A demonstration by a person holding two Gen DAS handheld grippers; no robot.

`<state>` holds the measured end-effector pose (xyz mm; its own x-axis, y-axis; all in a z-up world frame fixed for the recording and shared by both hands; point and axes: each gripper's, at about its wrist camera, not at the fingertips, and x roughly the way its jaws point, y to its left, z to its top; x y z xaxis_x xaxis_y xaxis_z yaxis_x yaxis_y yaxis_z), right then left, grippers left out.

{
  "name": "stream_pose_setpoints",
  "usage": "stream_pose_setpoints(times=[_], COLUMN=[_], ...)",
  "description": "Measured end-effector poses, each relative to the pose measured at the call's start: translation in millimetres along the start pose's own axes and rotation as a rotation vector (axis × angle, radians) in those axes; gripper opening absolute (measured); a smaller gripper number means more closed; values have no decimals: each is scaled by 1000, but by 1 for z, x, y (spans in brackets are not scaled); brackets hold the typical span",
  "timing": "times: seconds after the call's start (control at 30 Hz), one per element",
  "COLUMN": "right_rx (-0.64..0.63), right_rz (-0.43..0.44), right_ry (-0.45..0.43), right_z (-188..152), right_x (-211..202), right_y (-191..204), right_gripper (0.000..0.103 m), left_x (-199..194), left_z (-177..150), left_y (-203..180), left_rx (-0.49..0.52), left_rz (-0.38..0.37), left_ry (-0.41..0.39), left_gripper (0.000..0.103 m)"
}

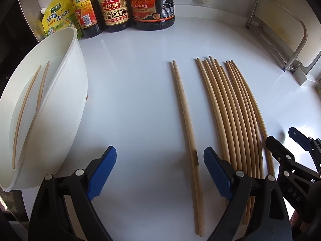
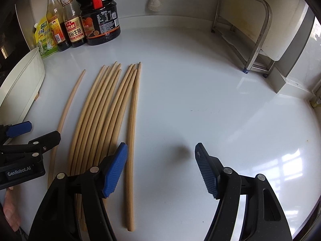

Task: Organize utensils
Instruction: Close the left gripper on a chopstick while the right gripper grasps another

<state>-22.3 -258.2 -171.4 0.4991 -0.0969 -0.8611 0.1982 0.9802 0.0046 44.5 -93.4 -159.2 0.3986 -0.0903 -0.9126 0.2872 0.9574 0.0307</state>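
Now, left gripper (image 1: 159,172): we hold its jaws wide, straddling a separated chopstick pair (image 1: 186,136).
Right gripper (image 2: 161,169): jaws wide, beside the chopstick bundle (image 2: 104,120).
White tub (image 1: 66,92): holds two chopsticks (image 1: 30,104).
Behind: sauce bottles (image 1: 115,6), metal rack (image 2: 246,36).

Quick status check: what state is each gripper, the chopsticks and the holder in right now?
left gripper: open, empty
right gripper: open, empty
white holder: tipped on its side, two chopsticks inside
separated chopstick pair: flat on counter
chopstick pile: flat on counter
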Motion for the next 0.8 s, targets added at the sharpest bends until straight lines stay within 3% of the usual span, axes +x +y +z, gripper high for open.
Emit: stream_pose_setpoints(times=[0.53, 0.63, 0.7, 0.73, 0.8], right_rx=[-74, -75, -103, -118, -136], right_rz=[5, 54, 69, 81, 99], right_ry=[-35, -39, -42, -38, -27], right_z=[4, 5, 7, 7, 8], right_x=[8, 9, 8, 8, 9], right_y=[1, 2, 6, 9, 14], right_gripper=[64, 54, 41, 31, 14], left_x=[9, 8, 5, 3, 1], left_z=[1, 3, 4, 4, 3], left_y=[-7, -9, -14, -18, -25], left_rx=[-12, -38, -29, -17, 8], left_rz=[13, -4, -10, -18, -34], left_ry=[-1, -9, -18, -20, -18], left_gripper=[84, 71, 46, 38, 12])
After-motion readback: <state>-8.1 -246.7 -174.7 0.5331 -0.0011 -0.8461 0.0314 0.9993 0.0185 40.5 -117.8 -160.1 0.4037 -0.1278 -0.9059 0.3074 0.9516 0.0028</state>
